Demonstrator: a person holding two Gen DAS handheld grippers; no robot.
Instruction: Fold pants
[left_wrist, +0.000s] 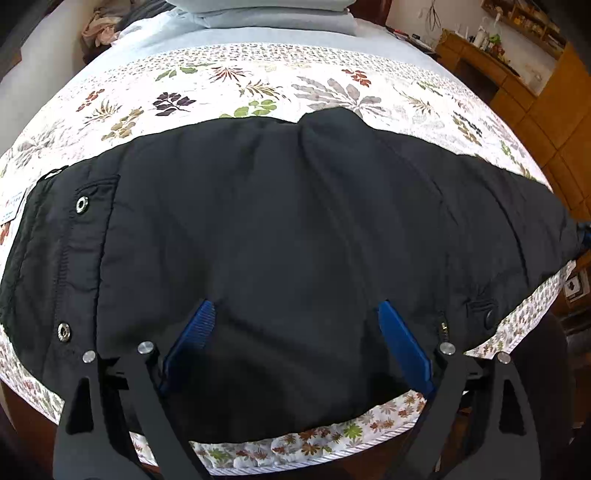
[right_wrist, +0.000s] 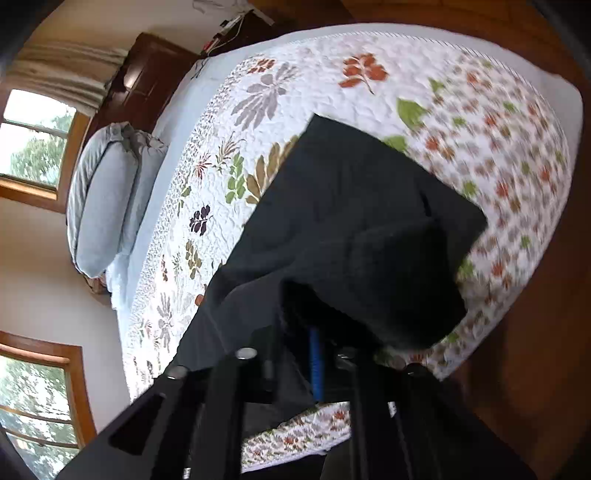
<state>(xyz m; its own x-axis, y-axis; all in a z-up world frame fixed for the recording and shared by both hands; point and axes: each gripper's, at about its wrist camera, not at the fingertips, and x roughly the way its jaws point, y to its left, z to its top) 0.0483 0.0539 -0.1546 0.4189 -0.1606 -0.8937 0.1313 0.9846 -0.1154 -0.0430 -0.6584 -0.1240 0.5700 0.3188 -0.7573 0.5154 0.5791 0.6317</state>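
While the black padded pants (left_wrist: 280, 229) lie spread across the white quilted bedspread with its leaf print (left_wrist: 258, 85), the left gripper (left_wrist: 295, 332) hangs over their near edge with its two blue ribbed fingers (left_wrist: 201, 325) set wide apart, nothing pressed between them and only dark fabric showing in the gap. Silver snap buttons (left_wrist: 82, 204) sit along the waistband at the left end of the garment in that view, and a dark round button (left_wrist: 489, 317) lies near a pocket towards the right. Seen from the right wrist, the pants (right_wrist: 354, 236) run diagonally over the bedspread (right_wrist: 369, 88), one squared end lying flat near the far corner of the bed. The right gripper (right_wrist: 314, 354) has its jaws brought together, a thin strip of blue pad just visible, and a fold of the black cloth bunches over and around its tips, so it is clamped on the pants. Grey-blue pillows (right_wrist: 103, 206) are stacked at the head of the bed, beside wood-framed windows (right_wrist: 33, 147). A wooden floor (right_wrist: 535, 332) shows past the bed's edge.
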